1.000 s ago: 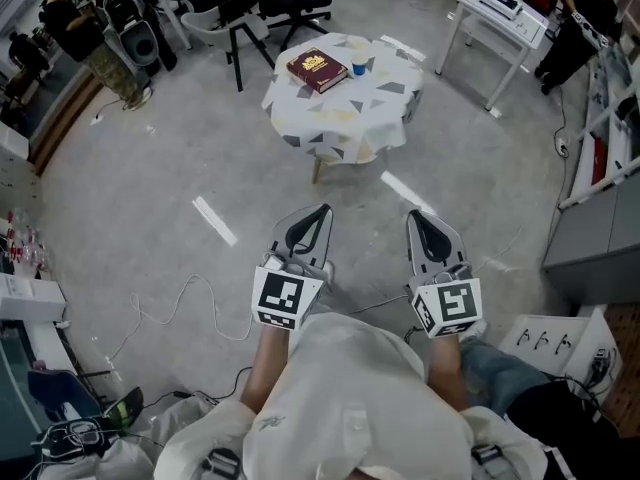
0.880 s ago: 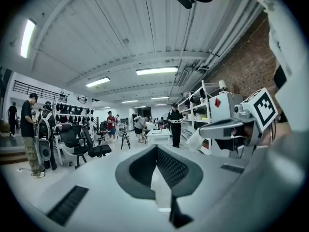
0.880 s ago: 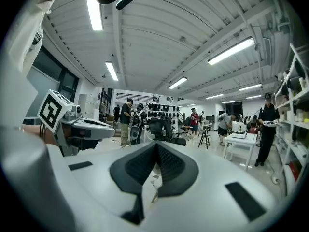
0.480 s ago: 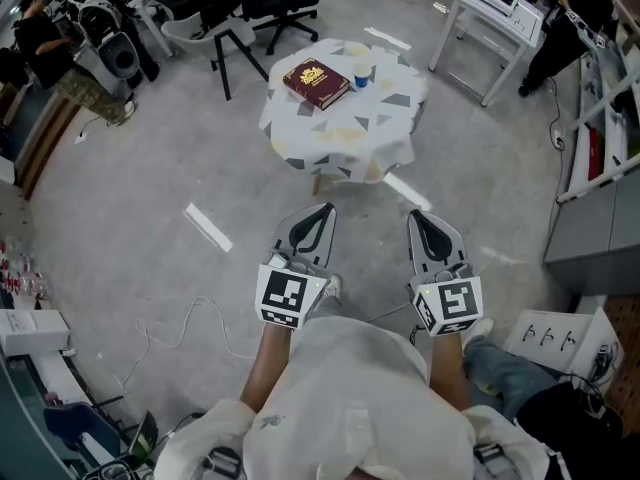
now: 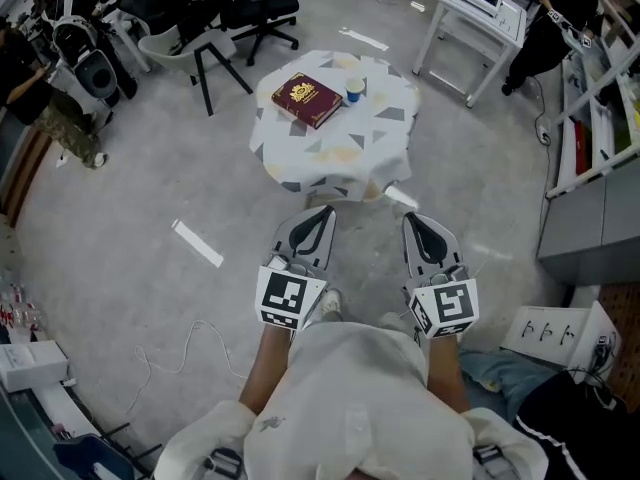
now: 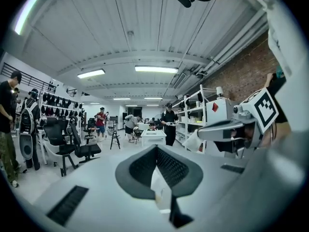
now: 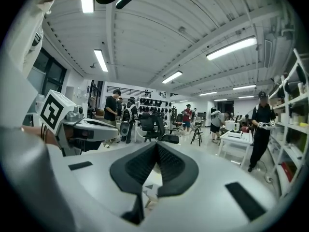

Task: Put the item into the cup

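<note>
A small round table [image 5: 385, 140] with a white cloth patterned in grey triangles stands ahead of me in the head view. On it lie a dark red book [image 5: 307, 99] and, right of the book, a small blue-and-white cup [image 5: 354, 90]. I can make out no other small item on it. My left gripper [image 5: 322, 211] and right gripper [image 5: 413, 219] are held side by side at waist height, short of the table. Both point at it, shut with nothing between the jaws. Each gripper view shows the dark pads [image 6: 166, 166] [image 7: 170, 164] meeting at the tip.
Black office chairs [image 5: 255, 8] stand beyond the table on the left, a white desk [image 5: 470, 3] behind it on the right. A person [image 5: 45, 113] stands at the far left. Shelving [image 5: 600, 98] lines the right side. White tape [image 5: 197, 243] and cables [image 5: 180, 338] lie on the floor.
The table, book and cup have come closer and lower in the head view as I walk toward them. Both grippers keep the same shut pose in front of me.
</note>
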A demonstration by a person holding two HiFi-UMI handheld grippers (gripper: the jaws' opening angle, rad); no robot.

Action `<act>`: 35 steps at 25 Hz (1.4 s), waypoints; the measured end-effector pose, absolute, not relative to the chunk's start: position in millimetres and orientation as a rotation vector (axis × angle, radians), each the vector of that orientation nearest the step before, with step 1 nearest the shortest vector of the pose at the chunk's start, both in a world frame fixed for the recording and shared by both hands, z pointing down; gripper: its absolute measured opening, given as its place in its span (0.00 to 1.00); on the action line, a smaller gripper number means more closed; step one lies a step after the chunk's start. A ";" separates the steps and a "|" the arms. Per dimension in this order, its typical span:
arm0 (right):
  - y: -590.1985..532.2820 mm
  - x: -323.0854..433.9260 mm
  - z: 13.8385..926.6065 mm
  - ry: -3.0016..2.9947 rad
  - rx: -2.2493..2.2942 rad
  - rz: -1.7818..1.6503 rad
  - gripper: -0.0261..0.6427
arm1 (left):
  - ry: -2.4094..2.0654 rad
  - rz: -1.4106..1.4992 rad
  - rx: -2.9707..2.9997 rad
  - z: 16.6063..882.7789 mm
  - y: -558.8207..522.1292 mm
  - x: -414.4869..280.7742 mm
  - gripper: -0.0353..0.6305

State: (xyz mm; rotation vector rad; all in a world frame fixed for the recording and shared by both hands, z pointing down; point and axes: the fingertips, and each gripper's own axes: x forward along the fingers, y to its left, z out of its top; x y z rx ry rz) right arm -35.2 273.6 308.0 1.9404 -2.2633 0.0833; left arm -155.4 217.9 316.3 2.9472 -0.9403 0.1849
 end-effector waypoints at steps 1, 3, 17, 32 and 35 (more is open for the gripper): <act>269.7 -34.5 308.7 -2.258 1.945 0.088 0.05 | -0.932 0.186 2.947 317.3 212.9 -153.8 0.07; 263.9 -32.2 310.5 -2.249 1.947 0.104 0.05 | -0.915 0.187 2.942 318.0 205.5 -149.2 0.07; 197.8 20.7 326.5 -2.361 1.845 0.129 0.05 | -1.007 0.224 2.911 327.9 153.2 -88.4 0.07; 119.1 94.0 319.9 -2.540 1.673 0.134 0.05 | -1.251 0.296 2.820 320.6 98.3 -27.8 0.07; 109.9 105.9 320.2 -2.563 1.652 0.142 0.05 | -1.280 0.308 2.807 320.3 93.2 -17.3 0.07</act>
